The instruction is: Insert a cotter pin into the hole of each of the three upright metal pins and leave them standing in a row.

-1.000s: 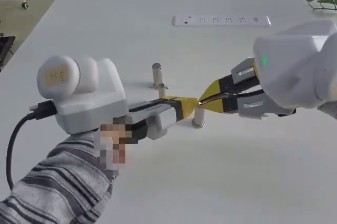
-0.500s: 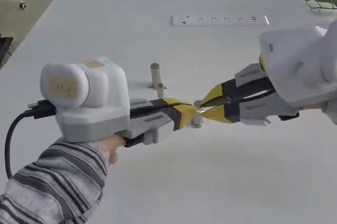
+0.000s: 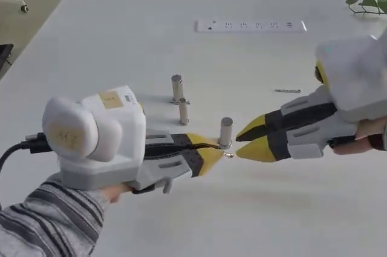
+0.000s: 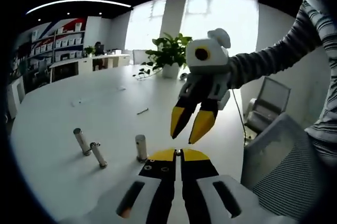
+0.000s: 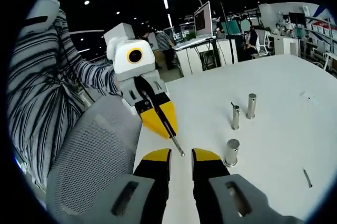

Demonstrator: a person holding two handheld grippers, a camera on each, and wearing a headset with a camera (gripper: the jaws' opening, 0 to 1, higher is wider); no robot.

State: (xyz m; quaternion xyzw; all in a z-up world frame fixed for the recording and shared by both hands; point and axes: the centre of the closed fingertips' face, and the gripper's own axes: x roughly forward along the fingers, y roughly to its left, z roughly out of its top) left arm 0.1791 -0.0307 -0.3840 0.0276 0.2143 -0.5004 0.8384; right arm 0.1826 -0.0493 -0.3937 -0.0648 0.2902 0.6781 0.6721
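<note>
Three upright metal pins stand on the white table: far pin [image 3: 176, 87], middle pin [image 3: 183, 112], near pin [image 3: 225, 132]. My left gripper [image 3: 216, 156] is shut on a thin cotter pin [image 3: 228, 155], which pokes out of its yellow tips just in front of the near pin's base. In the right gripper view the cotter pin [image 5: 174, 139] points at the gap between my right gripper's [image 5: 180, 153] open jaws. The right gripper [image 3: 240, 145] faces the left one, tips a short way apart. In the left gripper view the right gripper [image 4: 188, 127] hangs above my shut left gripper [image 4: 179, 153].
A loose cotter pin [image 3: 287, 91] lies on the table to the right of the pins. A white power strip [image 3: 250, 25] lies further back, and a plant [image 3: 369, 2] sits at the far right corner. The table's left edge runs along the floor.
Both grippers' tips met at the near pin's top before. They have dropped lower and drawn apart, the left one back toward me, the right one to the right with open jaws.
</note>
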